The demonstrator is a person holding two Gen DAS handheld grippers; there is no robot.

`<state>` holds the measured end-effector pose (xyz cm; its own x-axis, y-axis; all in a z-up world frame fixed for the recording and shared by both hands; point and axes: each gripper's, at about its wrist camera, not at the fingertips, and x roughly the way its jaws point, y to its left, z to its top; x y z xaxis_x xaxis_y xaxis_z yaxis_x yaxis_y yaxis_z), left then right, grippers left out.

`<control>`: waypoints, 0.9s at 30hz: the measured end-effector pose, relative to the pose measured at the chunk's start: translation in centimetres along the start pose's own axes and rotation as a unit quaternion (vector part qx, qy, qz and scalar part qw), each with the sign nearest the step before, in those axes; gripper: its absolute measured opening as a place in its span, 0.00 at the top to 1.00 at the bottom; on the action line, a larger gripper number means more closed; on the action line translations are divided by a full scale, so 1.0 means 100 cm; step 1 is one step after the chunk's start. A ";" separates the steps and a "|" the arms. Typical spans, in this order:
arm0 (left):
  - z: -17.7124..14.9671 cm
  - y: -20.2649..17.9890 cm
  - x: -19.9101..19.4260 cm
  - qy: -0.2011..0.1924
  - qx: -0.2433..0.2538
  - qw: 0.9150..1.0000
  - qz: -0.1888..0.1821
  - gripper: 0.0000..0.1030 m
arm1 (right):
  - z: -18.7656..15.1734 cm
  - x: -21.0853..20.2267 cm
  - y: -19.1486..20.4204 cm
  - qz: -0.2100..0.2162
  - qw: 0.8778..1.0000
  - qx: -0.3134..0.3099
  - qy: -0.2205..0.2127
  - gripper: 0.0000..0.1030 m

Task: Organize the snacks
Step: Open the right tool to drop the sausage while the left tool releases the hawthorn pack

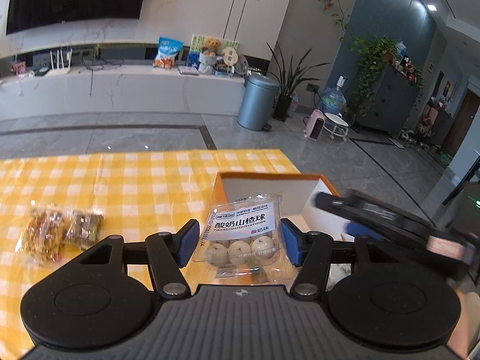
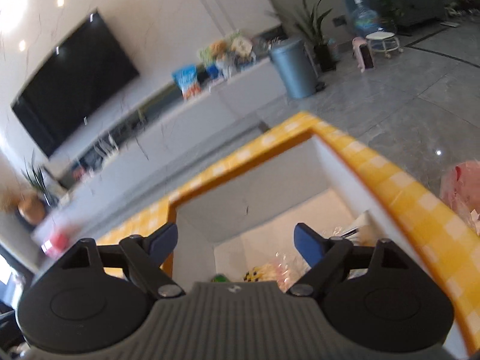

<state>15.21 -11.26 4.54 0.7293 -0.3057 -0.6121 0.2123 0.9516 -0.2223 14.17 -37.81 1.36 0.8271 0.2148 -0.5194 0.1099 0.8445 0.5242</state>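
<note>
My left gripper (image 1: 240, 244) holds a clear pack of yogurt-coated hawthorn balls (image 1: 243, 237) between its blue pads, just at the near left corner of an orange-rimmed white box (image 1: 270, 177). Two wrapped snacks (image 1: 60, 234) lie on the yellow checked tablecloth (image 1: 120, 180) to the left. My right gripper (image 2: 235, 244) is open and empty, hovering over the same box (image 2: 249, 162), which holds several wrapped snacks (image 2: 270, 270). The right gripper also shows in the left wrist view (image 1: 375, 219), blurred, over the box's right side.
The table edge runs just beyond the box, with grey tiled floor past it. A pink bag (image 2: 462, 186) sits at the table's right side. A grey bin (image 1: 259, 102) and a TV bench (image 1: 120, 90) stand far off.
</note>
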 end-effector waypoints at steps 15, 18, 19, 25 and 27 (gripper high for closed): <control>0.010 -0.053 0.096 0.057 0.079 0.995 0.011 0.35 | 0.009 -0.021 -0.065 0.000 0.999 0.037 -0.009 0.11; 0.006 -0.057 0.111 0.066 0.090 0.994 0.017 0.35 | 0.007 -0.018 -0.059 -0.012 1.000 0.012 -0.006 0.10; 0.005 -0.059 0.115 0.070 0.093 0.993 0.020 0.35 | 0.006 -0.018 -0.058 -0.015 1.000 0.003 -0.005 0.10; 0.000 -0.067 0.133 0.067 0.118 0.990 0.043 0.34 | 0.002 -0.013 -0.058 -0.032 0.999 -0.019 0.001 0.09; 0.001 -0.068 0.137 0.064 0.129 0.988 0.047 0.36 | 0.000 -0.008 -0.061 -0.042 0.999 -0.011 0.020 0.10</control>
<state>23.78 -21.95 -2.28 0.6694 -0.2011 -0.7152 0.3186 0.9474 0.0318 12.83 -43.16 -1.45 0.7931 0.1610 -0.5875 0.1653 0.8713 0.4620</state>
